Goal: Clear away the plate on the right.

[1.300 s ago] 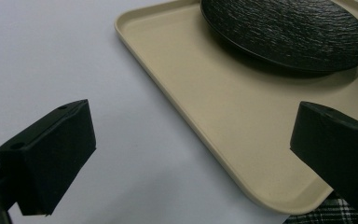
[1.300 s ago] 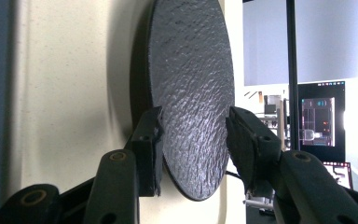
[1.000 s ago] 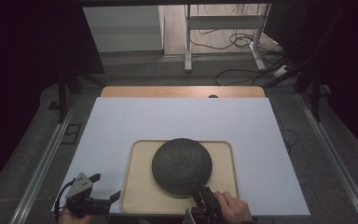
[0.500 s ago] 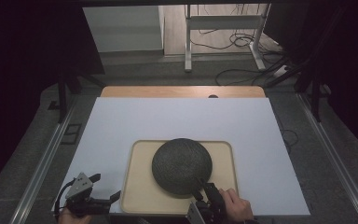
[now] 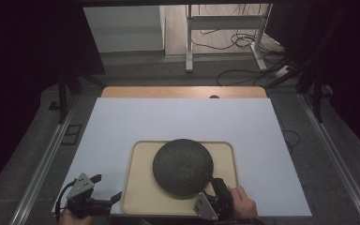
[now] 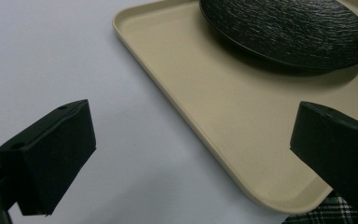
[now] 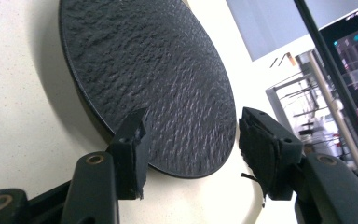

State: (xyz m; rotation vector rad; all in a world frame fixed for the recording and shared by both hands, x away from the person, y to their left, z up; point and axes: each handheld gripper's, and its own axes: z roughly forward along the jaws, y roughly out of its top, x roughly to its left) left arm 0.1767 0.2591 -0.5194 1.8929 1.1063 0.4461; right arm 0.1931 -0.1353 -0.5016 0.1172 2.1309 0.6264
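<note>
While the right tongs hang at the near edge of the black plate, their jaws have just been opening and press on nothing.

The plate lies flat, face up, on the beige tray, toward the tray's far side, on the white worktop. In the right gripper view its rim sits between the parted jaws, roughly half open, and as far as that steep angle shows, neither pad touches it. To let go cleanly, I would draw the tongs straight back along the tray floor, keeping level so the rim is not nudged. Being round, the plate has no long axis and points no particular way. The left tongs wait wide open and empty over the tray's near left corner.
</note>
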